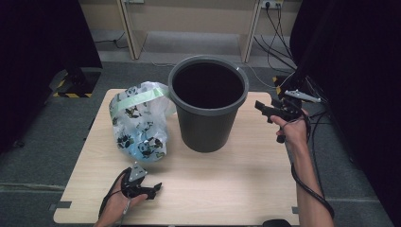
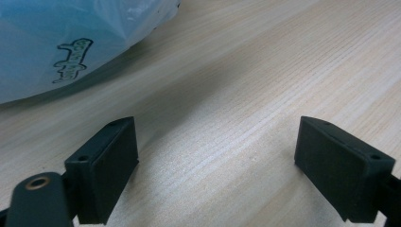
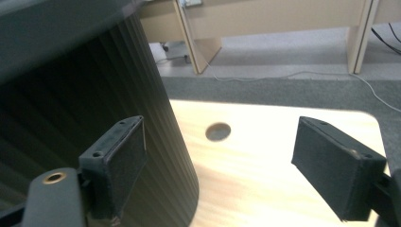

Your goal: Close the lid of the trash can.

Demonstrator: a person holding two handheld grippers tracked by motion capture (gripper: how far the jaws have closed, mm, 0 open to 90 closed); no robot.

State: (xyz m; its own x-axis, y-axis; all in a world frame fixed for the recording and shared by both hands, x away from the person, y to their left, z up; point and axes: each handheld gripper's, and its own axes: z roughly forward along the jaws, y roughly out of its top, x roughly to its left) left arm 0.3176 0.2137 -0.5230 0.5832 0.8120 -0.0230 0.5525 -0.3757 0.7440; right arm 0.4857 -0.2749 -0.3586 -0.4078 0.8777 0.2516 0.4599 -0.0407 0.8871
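High view has the grey bin [image 1: 208, 101] standing upright in the upper middle of the frame, on the wooden table [image 1: 227, 189], with the tied plastic bag [image 1: 138, 120] just to its left, looks like touching the bin's side or very nearly. So the bag is a bit left of centre and the open mouth of the bin is right beside it, up and to the right.

The bit that matters: the left gripper [image 1: 153, 189] sits low in the frame, straight below the bag and pointing off to the right across the table, jaws spread wide with nothing in them. In the left gripper view the bag [image 2: 56, 42] is in the upper left corner, off to the side of the jaws, so that hand would have to swing toward it.

The right gripper [image 1: 262, 108] is on the far side of the bin at mid right, jaws also spread and empty; in the right gripper view the bin wall [image 3: 85, 118] is right beside one finger [image 3: 124, 161]. My guess is the left hand is nearer the bag and the right could steady the bin.
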